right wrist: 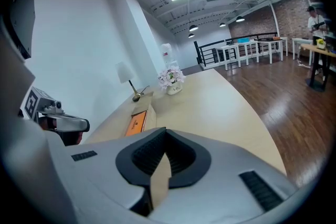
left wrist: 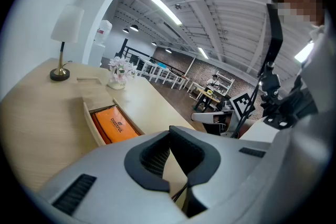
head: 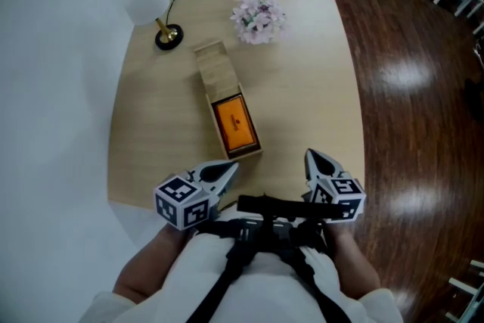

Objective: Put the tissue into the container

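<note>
Left gripper and right gripper hover shut and empty over the table's near edge. Just beyond, the orange tissue pack lies in the open box. Its lettering shows only in the left gripper view; overhead it is a small mark.

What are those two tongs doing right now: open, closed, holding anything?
Left tongs: closed, nothing between them.
Right tongs: closed, also holding nothing.
</note>
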The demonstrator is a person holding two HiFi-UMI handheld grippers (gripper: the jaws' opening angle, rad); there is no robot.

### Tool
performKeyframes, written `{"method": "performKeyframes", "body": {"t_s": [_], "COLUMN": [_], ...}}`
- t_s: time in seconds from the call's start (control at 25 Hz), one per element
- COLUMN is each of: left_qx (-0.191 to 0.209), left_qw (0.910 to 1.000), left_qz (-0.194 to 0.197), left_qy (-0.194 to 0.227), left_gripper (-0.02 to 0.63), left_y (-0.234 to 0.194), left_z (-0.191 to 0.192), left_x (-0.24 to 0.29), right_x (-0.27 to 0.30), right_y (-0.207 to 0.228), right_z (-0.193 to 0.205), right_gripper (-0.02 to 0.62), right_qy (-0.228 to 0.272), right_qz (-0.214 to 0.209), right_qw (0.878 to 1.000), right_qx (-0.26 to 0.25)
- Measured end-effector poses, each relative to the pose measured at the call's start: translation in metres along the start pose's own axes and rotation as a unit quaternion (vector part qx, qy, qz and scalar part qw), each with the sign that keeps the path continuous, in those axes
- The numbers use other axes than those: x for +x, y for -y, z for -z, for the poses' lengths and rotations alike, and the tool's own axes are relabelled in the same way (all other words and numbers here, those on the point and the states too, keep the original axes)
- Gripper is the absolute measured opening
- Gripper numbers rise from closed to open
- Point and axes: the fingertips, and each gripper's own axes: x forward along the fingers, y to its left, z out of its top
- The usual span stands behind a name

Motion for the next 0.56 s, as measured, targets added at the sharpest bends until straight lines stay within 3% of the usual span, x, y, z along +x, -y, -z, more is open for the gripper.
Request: {"method": "performKeyframes", "body": {"t_s": [0.56], "left_qx": [-0.001], "left_qw": [1.0000], "left_qz": [0.001], "left_qy": [-0.001], "left_gripper": [-0.002], "left_y": [-0.0005], "left_z": [0.0004], "left_x": [-0.0017], "right_x": [0.0023], "right_y": [-0.0061], "right_z": [0.0012], "right_gripper": [-0.011], "right_qy": [-0.010], "right_qz": [-0.004], "right_qw": [1.000], "right_qx": [-0.009]}}
